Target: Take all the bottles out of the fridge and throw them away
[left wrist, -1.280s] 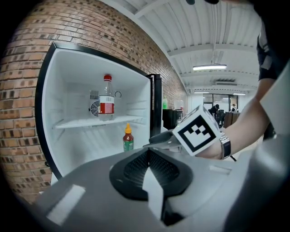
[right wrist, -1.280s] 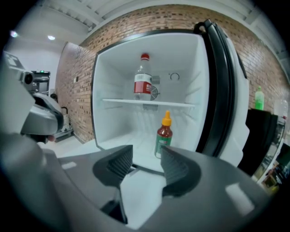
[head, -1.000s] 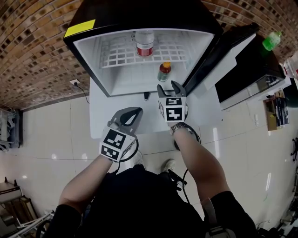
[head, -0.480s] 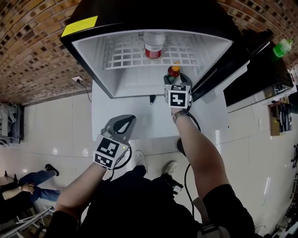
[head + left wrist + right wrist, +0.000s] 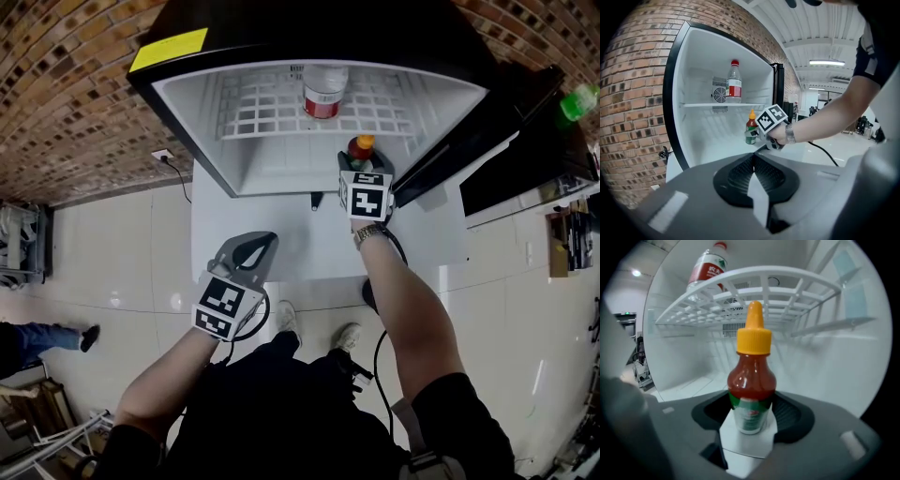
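On the fridge [image 5: 187,122] floor, near the front right corner, the sauce bottle [image 5: 360,147] stands upright with the right gripper [image 5: 364,167] now around it. A second ago that gripper was outside the opening, above the desk [image 5: 281,225], with its jaws spread and short of the bottle. Half a second ago it had reached the bottle. Now the right gripper view shows the jaws drawn in on the bottle's [image 5: 751,385] green-labelled lower body, with a pad close against each side. I read this as a grasp, though how firm it is cannot be judged. The bottle has not visibly lifted or tilted.

The left gripper [image 5: 261,240] has hardly moved. It hangs over the desk's front edge, well apart from the fridge, with its jaws [image 5: 753,161] pressed together on nothing.

The water bottle [image 5: 323,92] is untouched, upright on the wire shelf [image 5: 262,108] above and behind the sauce bottle.

By my reading the task has just passed from reaching to taking the first bottle. Neither bottle is out of the fridge yet. The next move calls for a straight pull back clear of the shelf's front edge [image 5: 787,282], which sits just above the yellow cap. No bin is in view, so where the bottles go cannot be told.
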The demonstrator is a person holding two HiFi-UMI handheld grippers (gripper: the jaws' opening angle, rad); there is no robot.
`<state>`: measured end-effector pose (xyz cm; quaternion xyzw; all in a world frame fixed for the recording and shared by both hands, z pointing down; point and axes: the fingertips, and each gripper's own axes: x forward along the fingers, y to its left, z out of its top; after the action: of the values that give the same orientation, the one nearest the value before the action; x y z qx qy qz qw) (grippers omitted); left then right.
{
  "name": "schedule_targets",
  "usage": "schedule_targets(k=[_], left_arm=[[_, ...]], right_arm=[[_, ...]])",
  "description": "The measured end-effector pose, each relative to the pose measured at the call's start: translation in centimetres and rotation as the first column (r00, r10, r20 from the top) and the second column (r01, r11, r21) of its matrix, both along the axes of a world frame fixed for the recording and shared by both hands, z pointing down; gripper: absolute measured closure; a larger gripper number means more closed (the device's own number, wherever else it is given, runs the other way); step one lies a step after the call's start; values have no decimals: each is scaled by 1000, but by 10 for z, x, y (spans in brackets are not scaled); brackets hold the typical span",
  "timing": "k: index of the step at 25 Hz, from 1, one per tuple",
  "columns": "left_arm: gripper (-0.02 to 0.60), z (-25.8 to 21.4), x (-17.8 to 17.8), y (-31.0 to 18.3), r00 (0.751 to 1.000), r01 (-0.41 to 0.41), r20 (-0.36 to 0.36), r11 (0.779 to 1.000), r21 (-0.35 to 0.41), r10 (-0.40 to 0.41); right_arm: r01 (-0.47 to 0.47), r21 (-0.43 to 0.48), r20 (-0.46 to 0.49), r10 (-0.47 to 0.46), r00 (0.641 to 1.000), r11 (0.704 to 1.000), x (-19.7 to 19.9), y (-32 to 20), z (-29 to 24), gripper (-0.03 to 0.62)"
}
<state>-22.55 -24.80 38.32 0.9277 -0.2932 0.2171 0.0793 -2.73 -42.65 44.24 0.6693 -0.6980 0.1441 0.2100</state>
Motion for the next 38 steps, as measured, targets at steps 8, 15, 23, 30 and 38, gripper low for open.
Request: schedule_targets(k=[8,15,23,30,38], left_arm=[[578,-6,27,10,999,-27,-24,1000,2,27],[578,-8,80,37,994,-96,-48,995,-13,95],[578,6,166,95,967,-254,-46,966,-48,252],[578,26,242,145,929,-370,-31,925,-88,369],[578,63,306,200,873,-481,6,863,-153,488]], right_arm=[[74,22,29,-75,997,997,-17,61,-13,319],[95,41,53,-97,994,995,-4,141,-28,319],[28,15,67,-28,997,1000,47,247,-23,319],[-70,-24,79,72,994,997,109,321,-9,319],[-172,-116,96,184,978,978,165,391,42,319]])
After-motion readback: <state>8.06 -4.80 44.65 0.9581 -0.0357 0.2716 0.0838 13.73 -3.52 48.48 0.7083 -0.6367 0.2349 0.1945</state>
